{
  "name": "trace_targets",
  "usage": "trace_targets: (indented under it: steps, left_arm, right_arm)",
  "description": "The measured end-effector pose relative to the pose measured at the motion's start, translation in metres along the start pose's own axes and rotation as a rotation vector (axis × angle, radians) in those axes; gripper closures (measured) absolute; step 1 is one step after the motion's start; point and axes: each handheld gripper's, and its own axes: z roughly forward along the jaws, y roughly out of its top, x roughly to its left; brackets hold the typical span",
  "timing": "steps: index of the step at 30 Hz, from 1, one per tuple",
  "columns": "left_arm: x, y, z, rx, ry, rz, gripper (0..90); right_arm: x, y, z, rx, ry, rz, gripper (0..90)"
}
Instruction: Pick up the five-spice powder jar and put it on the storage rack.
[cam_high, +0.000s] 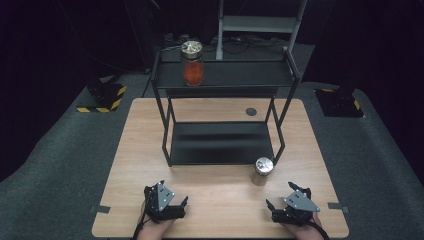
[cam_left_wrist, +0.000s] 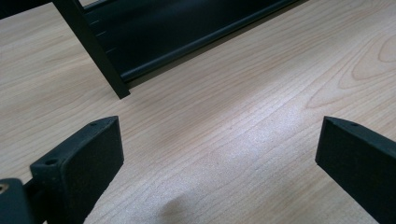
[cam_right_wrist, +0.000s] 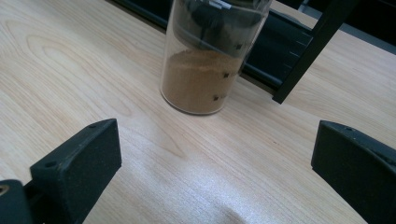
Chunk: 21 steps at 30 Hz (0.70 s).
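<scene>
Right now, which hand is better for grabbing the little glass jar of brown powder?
Probably the right. The right gripper rests open near the small clear glass jar of brown powder, which stands straight ahead between its jaws. The left gripper faces bare wooden table.

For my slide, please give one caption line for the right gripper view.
Open right claw faces a clear jar of brown powder on the wooden table, beside the black shelf's leg.

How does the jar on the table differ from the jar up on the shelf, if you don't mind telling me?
The jar on the table stands on the wooden tabletop near the right gripper; the jar on the shelf stands on the black rack's top tier. The table jar holds brown powder, the shelf jar something red-orange. Both are clear, upright and capped with shiny lids.
</scene>
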Motion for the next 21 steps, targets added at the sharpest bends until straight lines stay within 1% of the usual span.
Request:
trace_targets:
  steps: [1,2,5,10,13,21]
  left_arm:
    - [0.000,0.000,0.000,0.000,0.000,0.000,1.2]
    - [-0.001,0.001,0.000,0.003,0.001,0.007,1.2]
    - [-0.001,0.001,0.001,0.007,-0.004,0.019,1.2]
    - [-0.001,0.000,0.000,0.000,-0.005,0.016,1.2]
    - [-0.001,0.000,0.000,-0.002,-0.004,0.017,1.1]
    - [-0.002,0.000,0.000,0.000,-0.006,0.028,1.1]
  right_arm:
    - [0.000,0.000,0.000,0.000,0.000,0.000,0.4]
    - [-0.003,0.001,-0.001,-0.011,0.021,0.004,0.4]
    - [-0.002,0.003,-0.004,-0.035,0.018,0.006,0.4]
    - [-0.004,0.006,-0.005,-0.059,0.020,0.025,0.4]
    - [-0.004,0.010,-0.004,-0.059,0.015,0.026,0.0]
    - [-0.004,0.018,-0.001,-0.061,0.016,0.065,0.0]
